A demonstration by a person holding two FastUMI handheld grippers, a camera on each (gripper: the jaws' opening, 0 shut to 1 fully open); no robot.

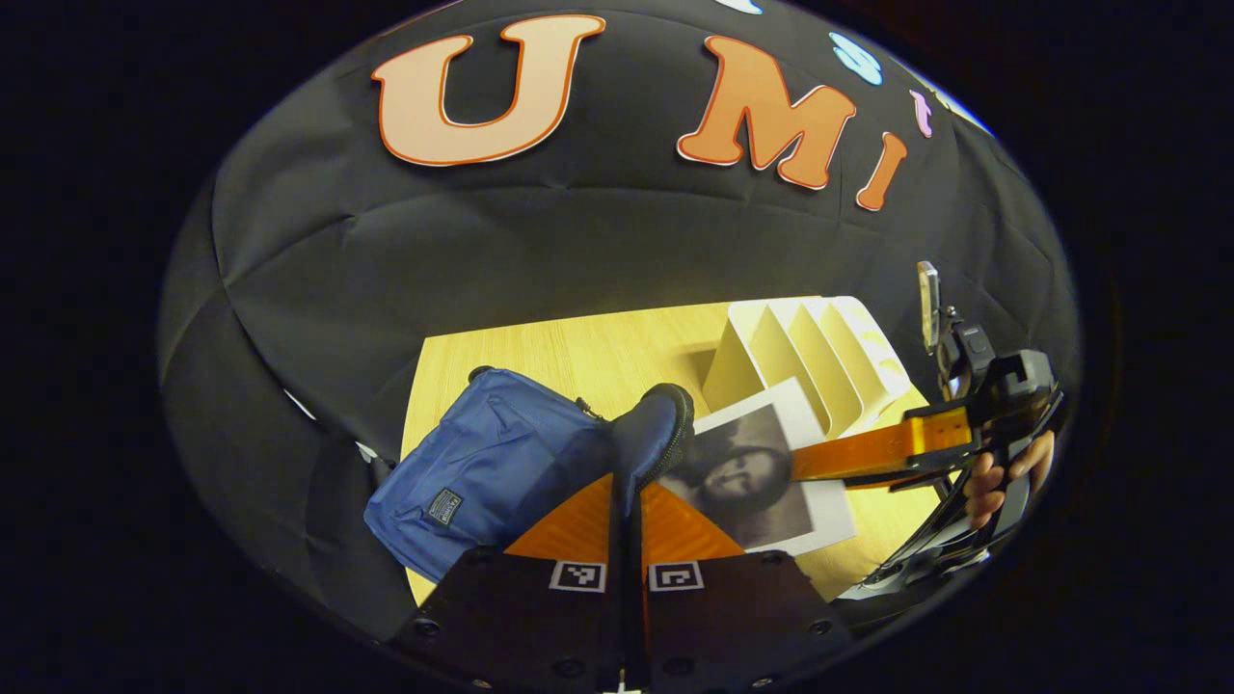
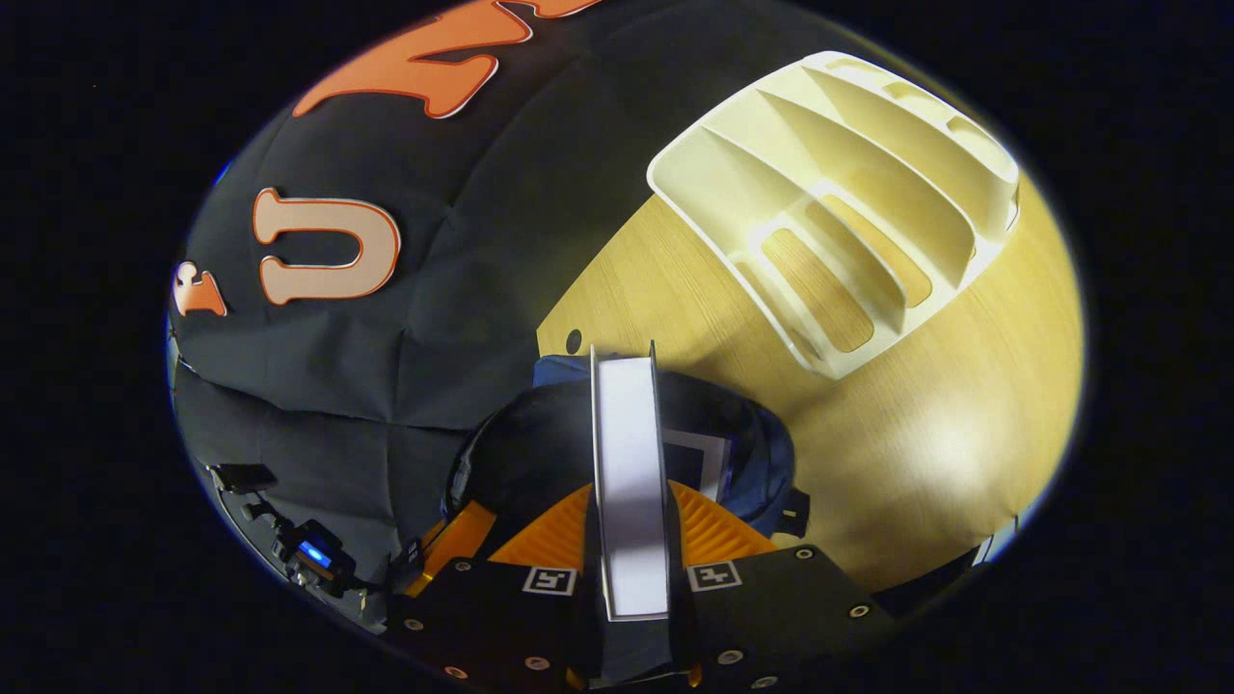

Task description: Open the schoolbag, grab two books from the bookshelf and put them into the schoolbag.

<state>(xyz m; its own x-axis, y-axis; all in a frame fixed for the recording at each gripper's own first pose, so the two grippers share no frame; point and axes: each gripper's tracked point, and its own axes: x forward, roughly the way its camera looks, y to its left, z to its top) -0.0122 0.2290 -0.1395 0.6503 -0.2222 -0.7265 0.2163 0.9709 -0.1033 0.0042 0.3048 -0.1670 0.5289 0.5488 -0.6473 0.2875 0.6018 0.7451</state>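
The blue schoolbag (image 1: 472, 467) lies on the wooden table (image 1: 578, 352). My left gripper (image 1: 627, 482) is shut on the bag's zipped flap (image 1: 660, 424) and holds it raised. From the right comes my right gripper (image 1: 805, 467), shut on a book with a portrait cover (image 1: 762, 472) that it holds over the bag's mouth. In the right gripper view that book (image 2: 631, 453) stands edge-on between the fingers of the right gripper (image 2: 629, 487), above the dark open bag (image 2: 530, 453). A white-edged book (image 2: 699, 458) lies inside. The cream bookshelf (image 2: 848, 212) has bare slots.
The bookshelf (image 1: 819, 357) stands at the table's far right, just behind the held book. A hand (image 1: 1003, 472) grips the right gripper's handle. The black cloth wall closes in behind and to the left of the table. Bare tabletop (image 2: 945, 434) lies beside the shelf.
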